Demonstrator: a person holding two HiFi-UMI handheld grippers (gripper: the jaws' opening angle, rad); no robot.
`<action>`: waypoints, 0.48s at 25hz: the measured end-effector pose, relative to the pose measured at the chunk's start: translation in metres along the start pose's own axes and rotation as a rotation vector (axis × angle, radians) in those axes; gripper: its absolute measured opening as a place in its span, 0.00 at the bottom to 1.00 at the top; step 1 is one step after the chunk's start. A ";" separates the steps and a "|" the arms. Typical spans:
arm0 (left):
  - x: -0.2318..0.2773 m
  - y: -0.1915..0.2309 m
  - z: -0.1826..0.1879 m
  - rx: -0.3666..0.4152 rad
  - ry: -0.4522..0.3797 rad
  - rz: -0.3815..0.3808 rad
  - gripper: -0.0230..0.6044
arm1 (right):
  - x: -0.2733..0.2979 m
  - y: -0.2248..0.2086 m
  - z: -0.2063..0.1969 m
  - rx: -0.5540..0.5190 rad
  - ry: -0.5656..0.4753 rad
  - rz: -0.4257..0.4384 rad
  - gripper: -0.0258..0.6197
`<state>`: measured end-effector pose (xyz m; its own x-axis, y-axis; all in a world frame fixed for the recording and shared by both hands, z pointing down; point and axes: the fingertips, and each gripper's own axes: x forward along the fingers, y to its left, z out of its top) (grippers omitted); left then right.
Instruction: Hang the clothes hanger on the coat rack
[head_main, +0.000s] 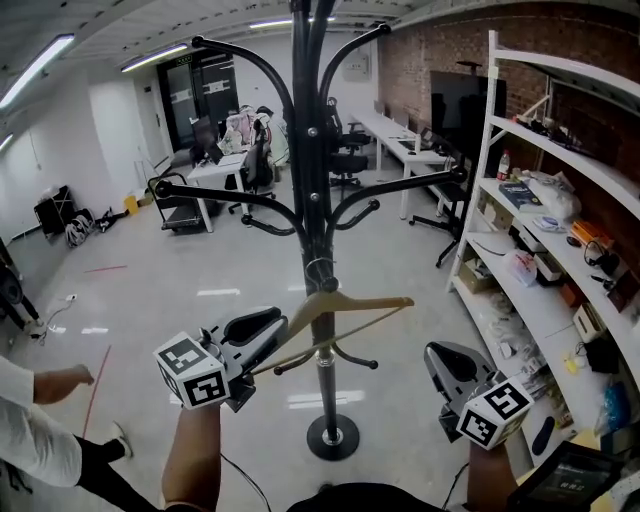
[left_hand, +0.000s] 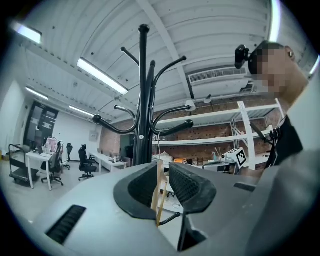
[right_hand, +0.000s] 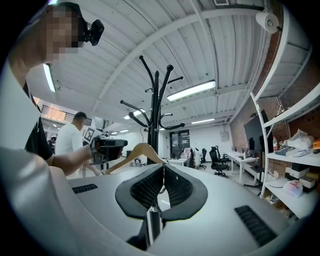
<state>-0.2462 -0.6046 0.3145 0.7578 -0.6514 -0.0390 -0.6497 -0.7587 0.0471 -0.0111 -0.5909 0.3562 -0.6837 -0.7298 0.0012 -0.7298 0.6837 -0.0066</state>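
Observation:
A black coat rack (head_main: 312, 190) stands on the floor straight ahead, its curved pegs spreading at several heights. The wooden hanger (head_main: 350, 305) is held level in front of the pole, its wire hook (head_main: 318, 270) right against the pole; I cannot tell whether it rests on a peg. My left gripper (head_main: 272, 325) is shut on the hanger's left arm, and the wood (left_hand: 159, 192) shows pinched between its jaws. My right gripper (head_main: 440, 355) hangs lower right, apart from the hanger, jaws shut on nothing (right_hand: 163, 172). In the right gripper view, the hanger (right_hand: 142, 149) shows beside the rack (right_hand: 156, 110).
The rack's round base (head_main: 333, 436) sits on the glossy floor. A white shelving unit (head_main: 545, 250) full of clutter runs along the right. Desks and office chairs (head_main: 245, 160) stand at the back. A person's hand and sleeve (head_main: 45, 400) reach in at lower left.

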 end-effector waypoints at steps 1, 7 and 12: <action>-0.005 -0.004 0.000 0.004 0.000 0.016 0.15 | -0.003 0.002 0.000 -0.001 0.002 0.005 0.05; -0.038 -0.042 -0.007 -0.034 -0.065 0.104 0.13 | -0.024 0.010 0.000 0.025 -0.018 0.037 0.05; -0.057 -0.084 -0.033 -0.119 -0.064 0.168 0.04 | -0.048 0.026 -0.008 0.037 -0.001 0.081 0.05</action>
<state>-0.2327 -0.5029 0.3459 0.6319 -0.7706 -0.0835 -0.7518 -0.6355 0.1758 0.0027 -0.5380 0.3645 -0.7404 -0.6722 -0.0016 -0.6715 0.7397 -0.0440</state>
